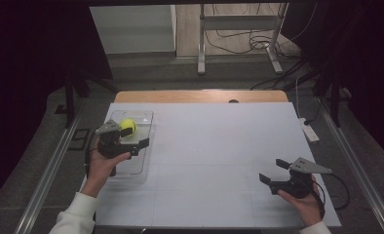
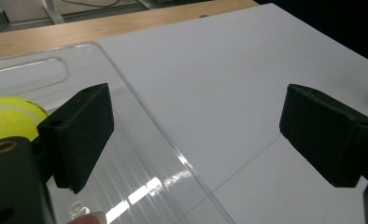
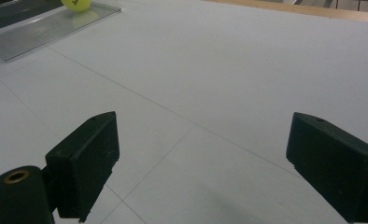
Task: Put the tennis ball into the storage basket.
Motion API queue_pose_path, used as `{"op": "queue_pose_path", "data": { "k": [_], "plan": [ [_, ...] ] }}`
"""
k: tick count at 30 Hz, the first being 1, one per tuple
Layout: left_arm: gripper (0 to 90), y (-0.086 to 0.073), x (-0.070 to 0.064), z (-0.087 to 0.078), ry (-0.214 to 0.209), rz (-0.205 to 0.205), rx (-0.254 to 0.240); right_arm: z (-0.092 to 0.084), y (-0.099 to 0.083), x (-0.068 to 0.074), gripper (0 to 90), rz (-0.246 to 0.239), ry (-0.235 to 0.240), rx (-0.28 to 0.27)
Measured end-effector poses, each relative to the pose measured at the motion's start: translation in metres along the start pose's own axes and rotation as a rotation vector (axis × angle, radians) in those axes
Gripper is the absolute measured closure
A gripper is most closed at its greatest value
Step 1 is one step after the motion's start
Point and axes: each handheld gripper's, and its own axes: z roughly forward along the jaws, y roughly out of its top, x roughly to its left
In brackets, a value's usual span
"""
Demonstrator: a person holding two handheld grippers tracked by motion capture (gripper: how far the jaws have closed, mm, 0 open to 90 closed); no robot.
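Observation:
A yellow tennis ball [image 1: 127, 126] lies in a clear plastic tray [image 1: 134, 165] at the table's left. My left gripper [image 1: 135, 138] hovers over the tray, open and holding nothing, with the ball just behind its left jaw. In the left gripper view the ball [image 2: 7, 120] peeks out at the left edge, beside the tray's clear rim [image 2: 145, 112]. My right gripper [image 1: 273, 170] is open over the white table surface [image 1: 219, 146] at the front right, nothing between its jaws. The right gripper view shows the ball [image 3: 77, 4] and tray [image 3: 42, 30] far off.
A wooden strip [image 1: 200, 96] runs along the table's far edge. A white power strip [image 1: 309, 129] lies beside the right edge. Metal frame legs [image 1: 201, 44] and cables stand on the floor beyond. Dark curtains close both sides.

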Motion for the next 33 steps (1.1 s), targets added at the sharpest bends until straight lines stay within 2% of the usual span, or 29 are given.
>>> {"op": "queue_pose_path", "data": {
  "k": [4, 13, 22, 29, 33],
  "plan": [
    [10.8, -0.009, -0.013, 0.001, -0.029, 0.019, -0.002, -0.001, 0.0, 0.0, 9.9, 0.002, 0.002, -0.003],
    [10.1, -0.028, -0.03, 0.004, -0.058, 0.043, 0.009, -0.004, -0.001, -0.002, 9.8, 0.019, 0.009, -0.015],
    [9.0, -0.049, -0.04, 0.001, -0.055, 0.057, 0.013, -0.005, 0.0, 0.0, 9.8, 0.011, 0.016, -0.018],
    [8.9, -0.063, -0.045, -0.002, -0.051, 0.068, 0.011, -0.005, 0.0, 0.0, 9.8, 0.002, 0.025, -0.016],
    [8.8, -0.066, -0.048, 0.0, -0.049, 0.083, 0.027, -0.005, -0.001, 0.001, 9.7, -0.001, 0.03, -0.016]
  ]
}}
